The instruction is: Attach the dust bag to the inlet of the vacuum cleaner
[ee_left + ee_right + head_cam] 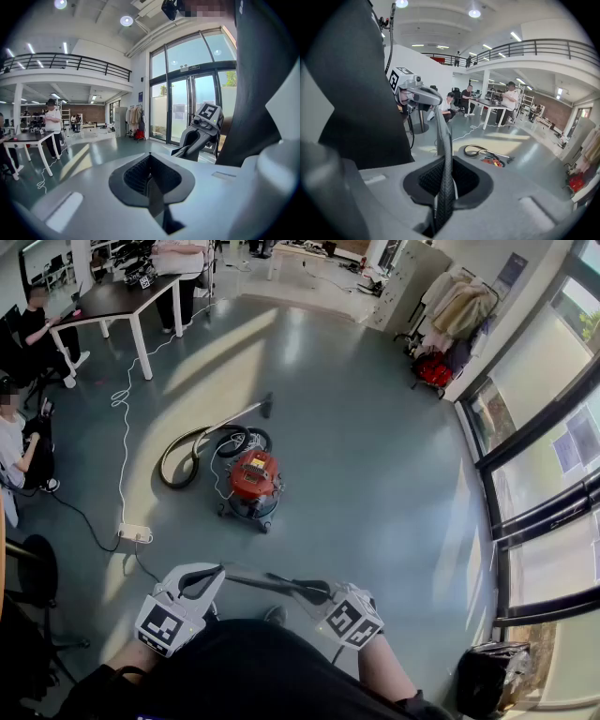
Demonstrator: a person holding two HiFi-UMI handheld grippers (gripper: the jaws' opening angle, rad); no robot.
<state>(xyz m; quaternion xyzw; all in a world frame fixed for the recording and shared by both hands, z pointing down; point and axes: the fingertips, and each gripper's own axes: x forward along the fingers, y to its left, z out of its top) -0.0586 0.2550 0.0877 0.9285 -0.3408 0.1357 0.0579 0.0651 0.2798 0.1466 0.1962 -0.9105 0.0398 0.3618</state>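
Flat grey fabric dust bag point(265, 581) was held edge-on, long axis stretched 9-to-3 o'clock. Left gripper point(217, 573) was clamped on one end, right gripper point(302, 591) pinched shut on the other. Red drum-shaped vacuum cleaner point(255, 479) was seen at 12 o'clock from both, well apart, on grey floor point(375, 456). Neither hand was judged nearer. Inlet not made out.

Bright daylight, floor glare, fisheye-warped edges

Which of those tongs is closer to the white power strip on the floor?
The left. In the head view the left tongs hang down-right of the power strip; the right tongs are farther right, at the other end of the dust bag both grip.
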